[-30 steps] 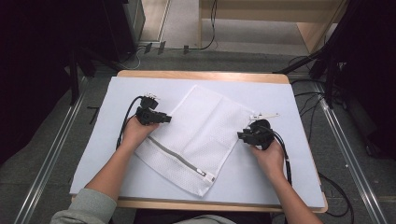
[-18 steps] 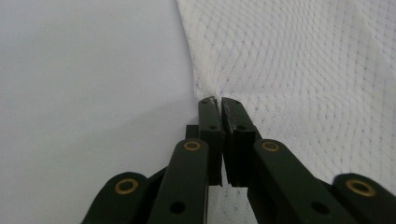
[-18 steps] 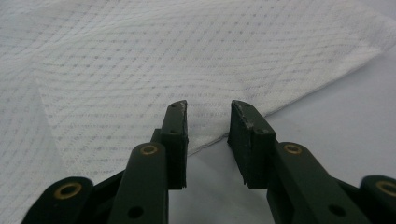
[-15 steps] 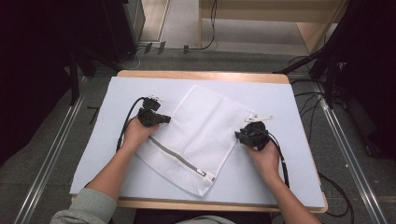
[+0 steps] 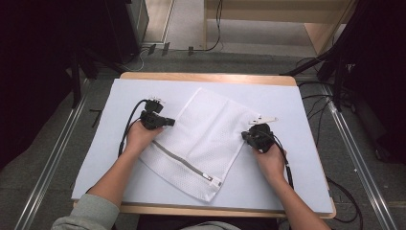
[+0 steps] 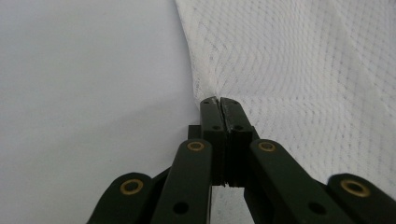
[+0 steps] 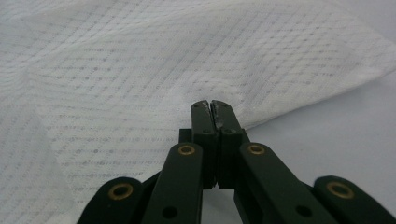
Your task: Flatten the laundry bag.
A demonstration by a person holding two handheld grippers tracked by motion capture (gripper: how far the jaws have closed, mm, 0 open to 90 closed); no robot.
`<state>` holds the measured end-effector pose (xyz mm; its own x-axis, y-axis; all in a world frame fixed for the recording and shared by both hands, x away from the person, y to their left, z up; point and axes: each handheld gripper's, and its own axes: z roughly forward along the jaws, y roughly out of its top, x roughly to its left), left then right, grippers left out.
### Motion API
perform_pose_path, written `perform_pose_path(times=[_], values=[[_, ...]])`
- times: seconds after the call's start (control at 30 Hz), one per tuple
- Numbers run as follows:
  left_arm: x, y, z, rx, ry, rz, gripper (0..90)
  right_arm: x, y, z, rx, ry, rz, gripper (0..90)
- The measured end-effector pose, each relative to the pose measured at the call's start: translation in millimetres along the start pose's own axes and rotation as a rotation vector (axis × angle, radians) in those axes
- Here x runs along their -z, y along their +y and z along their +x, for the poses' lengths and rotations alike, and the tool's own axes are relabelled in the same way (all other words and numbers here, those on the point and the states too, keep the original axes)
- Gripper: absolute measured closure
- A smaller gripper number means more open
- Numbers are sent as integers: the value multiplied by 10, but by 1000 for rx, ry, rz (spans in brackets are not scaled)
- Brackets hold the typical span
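Left gripper [image 5: 168, 122] pinches the left edge of a white mesh bag [image 5: 203, 139], jaws pressed together on the fabric; right gripper [image 5: 246, 136] pinches the opposite edge likewise. Bag lies flat and skewed mid-table, a grey zipper [image 5: 184, 164] running along its near side; contents cannot be told. White sheet [image 5: 297, 115] covers the wooden table [image 5: 206, 76], with grey floor [image 5: 43, 143] and cables [image 5: 215, 28] beyond.

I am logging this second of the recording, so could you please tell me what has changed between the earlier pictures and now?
Very little. The right gripper has edged slightly inward over the right edge of the white mesh bag; its jaws are closed at that edge. The left gripper stays at the bag's left edge, jaws closed on the mesh. The bag lies in the same slanted place on the table cover, its zipper toward the person.
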<state>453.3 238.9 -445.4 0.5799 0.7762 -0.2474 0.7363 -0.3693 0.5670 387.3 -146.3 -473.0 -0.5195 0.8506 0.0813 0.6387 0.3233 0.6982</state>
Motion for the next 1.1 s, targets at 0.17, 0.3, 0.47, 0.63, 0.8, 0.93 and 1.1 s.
perform_pose_path(times=[0.17, 0.3, 0.47, 0.63, 0.8, 0.93, 1.1], values=[[31, -34, 0, 17, -3, -7, 900, 13, 53, -48, -24, 3, -14, 900], [83, -91, -21, 35, -12, -21, 900, -2, 113, -107, -29, -1, -21, 900], [177, -213, -84, 56, -9, -48, 900, -13, 188, -158, -36, 11, -28, 900], [267, -300, -156, 64, 8, -69, 900, -84, 312, -241, -26, 17, -21, 900], [315, -382, -264, 58, 31, -81, 900, -189, 434, -277, -1, 18, -7, 900], [271, -381, -241, 74, 41, -85, 898, -282, 539, -342, 1, 10, -3, 900], [223, -372, -194, 101, 33, -65, 899, -353, 567, -376, -21, 22, -9, 900]])
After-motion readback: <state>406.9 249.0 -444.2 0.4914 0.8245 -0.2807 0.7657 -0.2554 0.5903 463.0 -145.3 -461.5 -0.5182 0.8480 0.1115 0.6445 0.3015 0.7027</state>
